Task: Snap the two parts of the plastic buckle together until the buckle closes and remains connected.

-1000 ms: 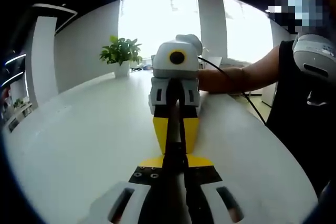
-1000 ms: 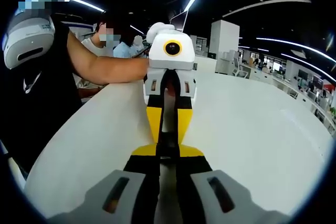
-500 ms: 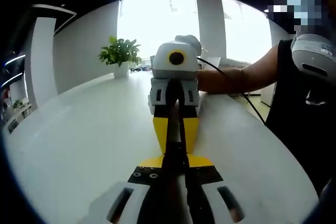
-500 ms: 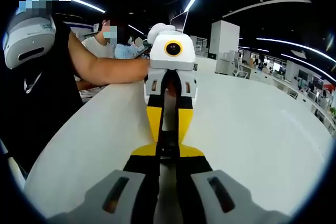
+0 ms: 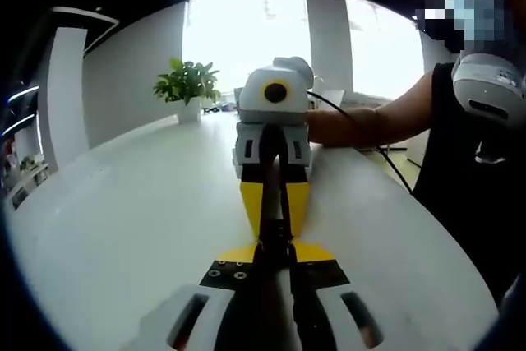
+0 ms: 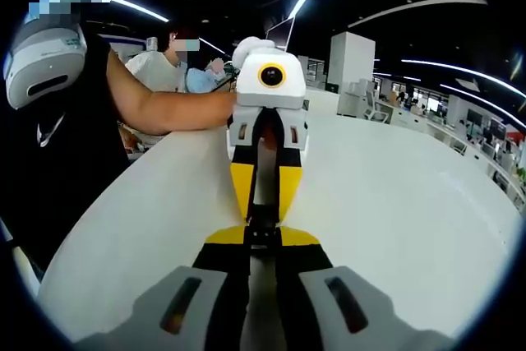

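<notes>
My two grippers meet tip to tip above a white table (image 5: pixel 115 228). In the left gripper view my left gripper (image 5: pixel 275 254) is shut on a thin black buckle part (image 5: pixel 275 232), seen edge on. The right gripper (image 5: pixel 275 218) faces it with yellow jaws pressed on the same dark piece. In the right gripper view my right gripper (image 6: pixel 261 242) is shut on the black buckle (image 6: pixel 261 221), with the left gripper (image 6: pixel 261 213) pinching its far end. Whether the two halves are latched is hidden between the jaws.
The white table (image 6: pixel 394 203) curves away on both sides. A potted plant (image 5: pixel 189 81) stands at its far end by bright windows. The person's forearm (image 5: pixel 370 121) reaches in from the right; in the right gripper view the arm (image 6: pixel 156 104) comes from the left, with another seated person (image 6: pixel 168 63) behind.
Both grippers stay shut and tip to tip; the facing gripper has edged very slightly up in each view. The seated person in the background has shifted.
</notes>
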Demonstrator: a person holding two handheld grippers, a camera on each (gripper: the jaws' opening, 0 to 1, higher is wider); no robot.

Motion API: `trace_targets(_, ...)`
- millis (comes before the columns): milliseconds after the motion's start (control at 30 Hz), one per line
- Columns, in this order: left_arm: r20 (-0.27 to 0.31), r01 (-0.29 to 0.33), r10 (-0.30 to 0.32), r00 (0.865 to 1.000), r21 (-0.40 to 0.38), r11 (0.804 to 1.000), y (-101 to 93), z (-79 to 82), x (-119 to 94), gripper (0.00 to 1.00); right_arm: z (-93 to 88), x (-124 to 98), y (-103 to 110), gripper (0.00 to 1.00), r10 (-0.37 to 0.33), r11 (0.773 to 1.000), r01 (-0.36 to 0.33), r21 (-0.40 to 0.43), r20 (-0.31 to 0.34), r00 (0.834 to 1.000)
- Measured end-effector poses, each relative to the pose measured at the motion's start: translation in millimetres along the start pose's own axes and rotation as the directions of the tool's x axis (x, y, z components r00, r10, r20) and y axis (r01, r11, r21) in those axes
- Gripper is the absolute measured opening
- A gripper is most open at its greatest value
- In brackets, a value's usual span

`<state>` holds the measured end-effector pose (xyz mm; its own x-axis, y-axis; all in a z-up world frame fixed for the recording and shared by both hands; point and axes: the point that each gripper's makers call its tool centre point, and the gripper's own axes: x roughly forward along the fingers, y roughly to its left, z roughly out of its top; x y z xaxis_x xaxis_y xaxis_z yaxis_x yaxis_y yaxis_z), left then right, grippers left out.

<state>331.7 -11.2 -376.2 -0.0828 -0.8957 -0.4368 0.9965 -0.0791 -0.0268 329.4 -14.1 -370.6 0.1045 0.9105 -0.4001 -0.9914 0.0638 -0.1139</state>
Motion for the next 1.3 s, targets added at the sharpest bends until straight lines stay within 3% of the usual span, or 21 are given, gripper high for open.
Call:
trace_targets(433, -0.004, -0.017, 0.017, 1.0, -0.04, 0.999, 0.5, -1.2, 0.5, 0.09, -0.4, 0.0, -1.3, 0.08, -0.005, 1.0, 0.005, -0.001, -0.002, 1.0)
trace_targets(767, -0.003, -0.024, 0.023, 1.0, -0.032, 0.999, -3.6, 1.4, 5.7, 0.09, 1.9, -1.2, 9.6, 0.09, -0.005, 1.0, 0.005, -0.003, 0.001, 1.0)
trace_targets(1300, -0.001, -0.021, 0.021, 1.0, -0.026, 0.999, -6.1, 0.7, 5.8, 0.1, 0.1, -1.2, 3.7, 0.09, -0.005, 1.0, 0.005, -0.002, 0.0, 1.0)
